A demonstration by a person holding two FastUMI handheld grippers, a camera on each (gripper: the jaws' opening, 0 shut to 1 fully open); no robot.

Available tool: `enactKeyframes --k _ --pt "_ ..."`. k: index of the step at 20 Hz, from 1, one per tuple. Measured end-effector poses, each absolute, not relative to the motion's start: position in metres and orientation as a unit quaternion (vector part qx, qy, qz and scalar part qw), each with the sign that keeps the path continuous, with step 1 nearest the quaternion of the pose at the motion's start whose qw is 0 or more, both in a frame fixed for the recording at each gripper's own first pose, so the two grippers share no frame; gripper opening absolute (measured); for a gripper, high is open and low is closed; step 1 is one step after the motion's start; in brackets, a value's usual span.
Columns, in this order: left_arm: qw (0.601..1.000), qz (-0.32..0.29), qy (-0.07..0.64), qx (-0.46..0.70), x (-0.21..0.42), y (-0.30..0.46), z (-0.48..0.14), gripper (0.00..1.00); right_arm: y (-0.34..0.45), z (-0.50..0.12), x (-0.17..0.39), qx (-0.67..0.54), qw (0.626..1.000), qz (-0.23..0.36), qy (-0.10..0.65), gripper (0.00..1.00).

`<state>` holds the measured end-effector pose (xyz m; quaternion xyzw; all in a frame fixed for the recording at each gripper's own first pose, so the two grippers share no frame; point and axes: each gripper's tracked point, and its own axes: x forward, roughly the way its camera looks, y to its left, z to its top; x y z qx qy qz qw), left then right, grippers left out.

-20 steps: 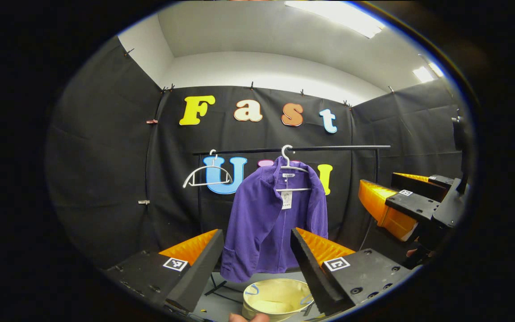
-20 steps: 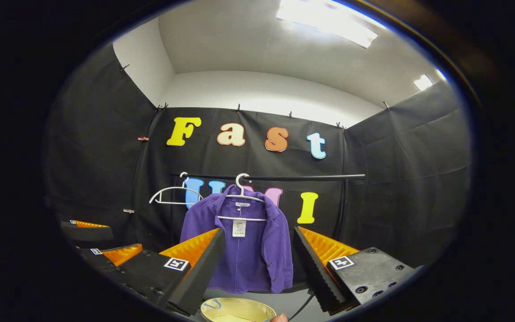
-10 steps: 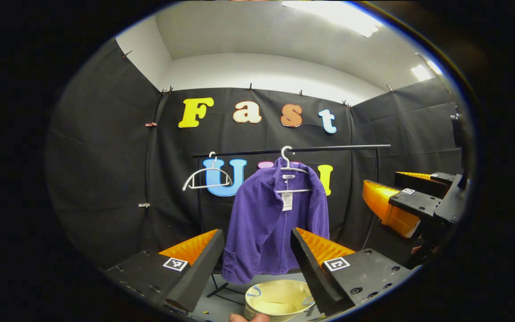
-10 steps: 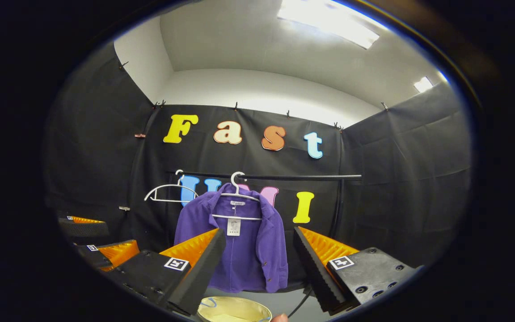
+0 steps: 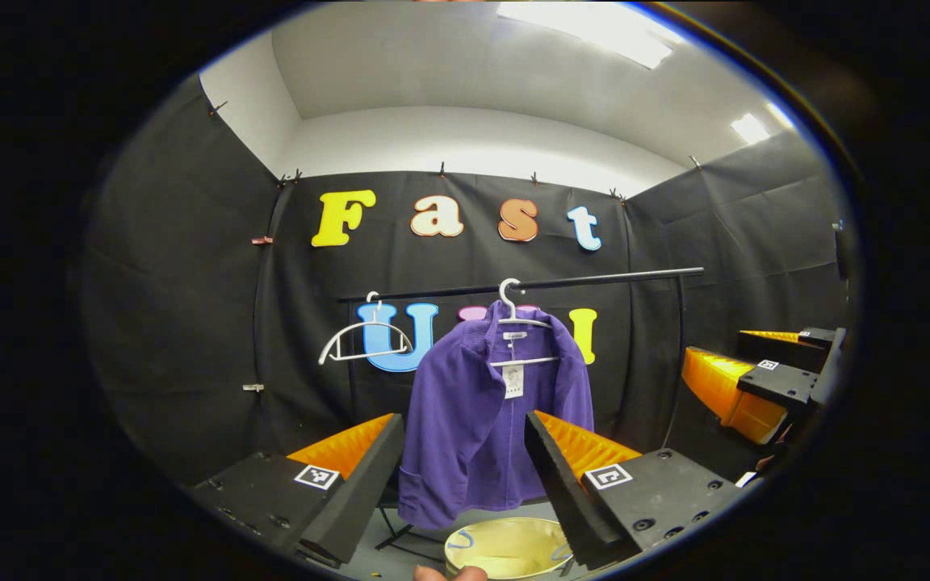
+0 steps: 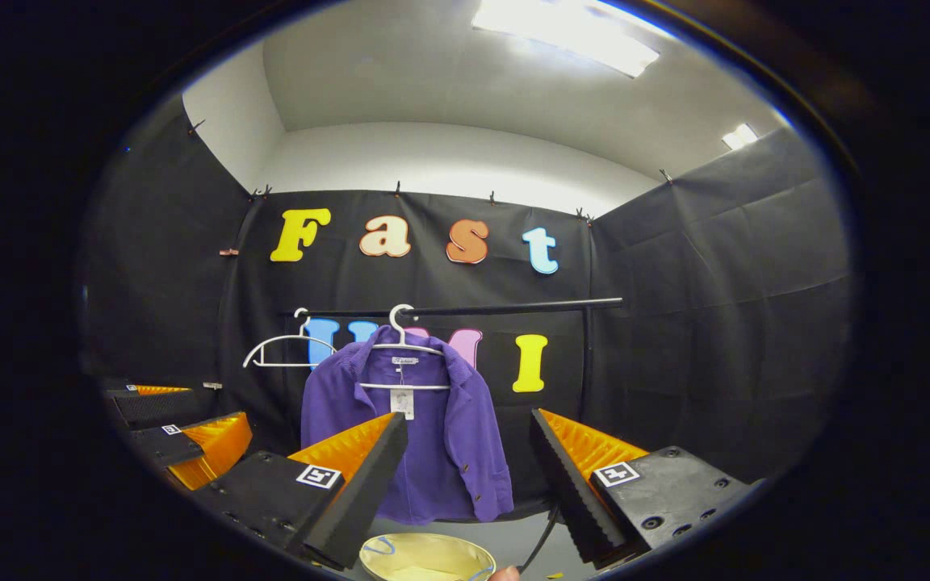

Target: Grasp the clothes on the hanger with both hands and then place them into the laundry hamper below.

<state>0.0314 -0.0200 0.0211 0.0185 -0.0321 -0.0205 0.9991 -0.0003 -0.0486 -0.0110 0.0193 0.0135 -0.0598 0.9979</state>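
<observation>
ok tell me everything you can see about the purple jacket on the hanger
The purple jacket is a collared, ribbed-looking fabric garment hanging open-fronted on a white hanger hooked over the black rail. A small paper tag dangles inside the neckline, and buttons run down one front edge in the right gripper view. It hangs straight, hem just above the pale yellow hamper on the floor. Only the hanger touches it; both grippers are open and short of it.

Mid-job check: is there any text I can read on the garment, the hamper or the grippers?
Neck label on the purple jacket: too small to read.
Hang tag below it: too small to read.
Square markers on the left gripper and right gripper: patterns, no words.
Laundry hamper: no text visible.
</observation>
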Motion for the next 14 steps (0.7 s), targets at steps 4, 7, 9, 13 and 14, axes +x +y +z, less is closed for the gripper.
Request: enactKeyframes --k 4,7,9,13,14 --pt "0.999 -0.037 -0.027 0.025 0.035 -0.033 0.022 0.95 -0.054 -0.011 0.009 0.01 0.998 -0.062 0.014 0.98" --pt "0.998 -0.052 -0.021 0.022 0.046 -0.042 0.019 0.95 -0.059 -0.004 0.02 -0.004 0.998 -0.064 0.001 0.98" --pt "0.998 -0.053 -0.026 0.026 0.056 -0.043 0.022 0.92 -0.061 -0.001 0.031 -0.004 0.998 -0.061 -0.007 0.97" --pt "0.999 -0.033 -0.025 0.02 0.087 -0.045 0.022 0.94 -0.068 0.002 0.057 -0.019 0.999 -0.042 -0.022 0.97" --pt "0.999 -0.026 -0.023 0.022 0.094 -0.046 0.021 0.94 -0.069 0.002 0.064 -0.018 0.999 -0.038 -0.024 0.97"
